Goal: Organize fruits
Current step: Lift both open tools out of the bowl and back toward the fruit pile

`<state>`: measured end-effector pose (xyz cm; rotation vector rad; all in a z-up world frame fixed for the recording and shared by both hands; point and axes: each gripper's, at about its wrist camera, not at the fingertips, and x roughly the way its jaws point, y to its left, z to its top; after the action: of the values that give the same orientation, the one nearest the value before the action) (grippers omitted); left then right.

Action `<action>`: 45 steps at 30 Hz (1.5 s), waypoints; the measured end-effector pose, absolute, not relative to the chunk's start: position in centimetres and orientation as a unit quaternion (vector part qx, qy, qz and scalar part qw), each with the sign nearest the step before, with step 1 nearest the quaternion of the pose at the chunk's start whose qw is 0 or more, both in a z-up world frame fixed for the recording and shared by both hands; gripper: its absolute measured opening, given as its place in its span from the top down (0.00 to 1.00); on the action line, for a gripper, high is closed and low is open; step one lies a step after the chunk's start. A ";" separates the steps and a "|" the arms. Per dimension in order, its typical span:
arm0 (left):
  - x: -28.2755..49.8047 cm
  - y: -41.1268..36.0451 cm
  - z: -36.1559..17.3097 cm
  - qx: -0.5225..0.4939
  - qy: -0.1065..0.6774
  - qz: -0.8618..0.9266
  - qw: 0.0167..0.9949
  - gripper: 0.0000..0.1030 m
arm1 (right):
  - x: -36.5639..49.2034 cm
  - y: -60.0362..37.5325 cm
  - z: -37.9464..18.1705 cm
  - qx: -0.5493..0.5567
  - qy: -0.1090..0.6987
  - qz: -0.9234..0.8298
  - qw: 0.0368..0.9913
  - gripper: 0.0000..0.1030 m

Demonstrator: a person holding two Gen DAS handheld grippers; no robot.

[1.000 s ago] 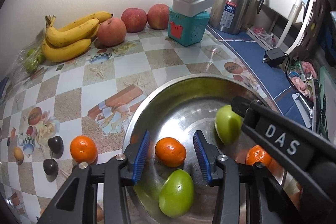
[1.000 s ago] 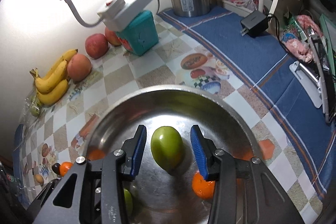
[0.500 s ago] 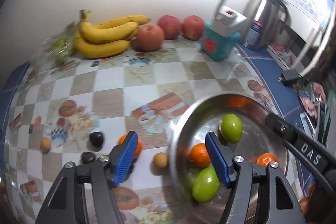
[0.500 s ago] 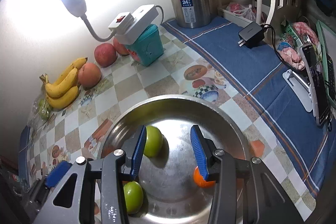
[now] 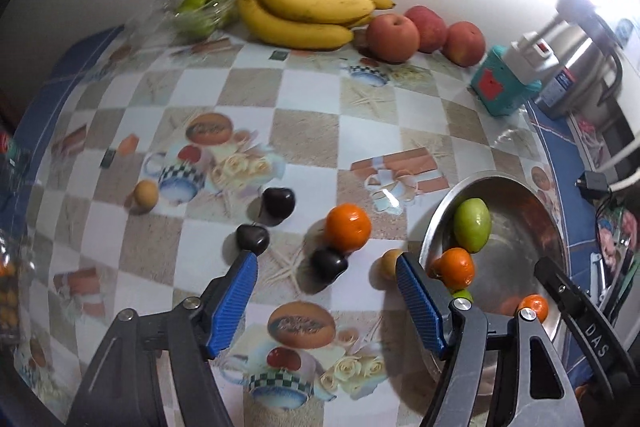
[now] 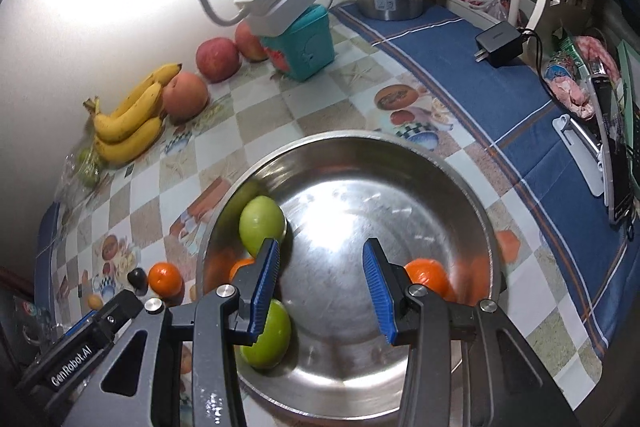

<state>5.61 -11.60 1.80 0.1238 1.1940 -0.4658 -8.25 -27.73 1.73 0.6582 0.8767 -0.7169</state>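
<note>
Left gripper (image 5: 324, 291) jaws just opened, empty over worktop (image 5: 304, 131) near orange (image 5: 347, 227), right gripper (image 6: 320, 287) jaws apart, empty above bowl (image 6: 400, 155)

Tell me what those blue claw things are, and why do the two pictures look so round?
They are hand-held grippers: a person holds one in each hand, and no robot arm is there. A small wide camera on each looks along its fingers, which bends the picture. One picture comes from the left hand-held gripper, whose jaws have just been opening and hold nothing. It hangs over the table, above an orange and small dark fruits. The other picture comes from the right hand-held gripper, open and empty over a metal bowl with green fruit and oranges inside. Bananas and apples lie by the wall.
</note>
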 end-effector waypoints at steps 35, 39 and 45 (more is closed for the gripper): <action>6.1 -10.8 -1.1 0.075 0.598 -0.163 0.781 0.00 | -6.4 -26.1 -0.3 0.267 0.461 -0.323 0.782 0.22; 6.2 -10.6 -1.1 0.077 0.595 -0.160 0.784 0.00 | -6.3 -26.0 -0.5 0.261 0.465 -0.324 0.781 0.15; 6.1 -10.7 -0.9 0.083 0.584 -0.160 0.792 0.00 | -6.2 -26.0 -0.6 0.259 0.466 -0.323 0.782 0.11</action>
<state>6.15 -10.70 -0.89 0.1782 1.2563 -0.3442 -6.21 -25.97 -0.57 0.5595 1.0074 -0.6982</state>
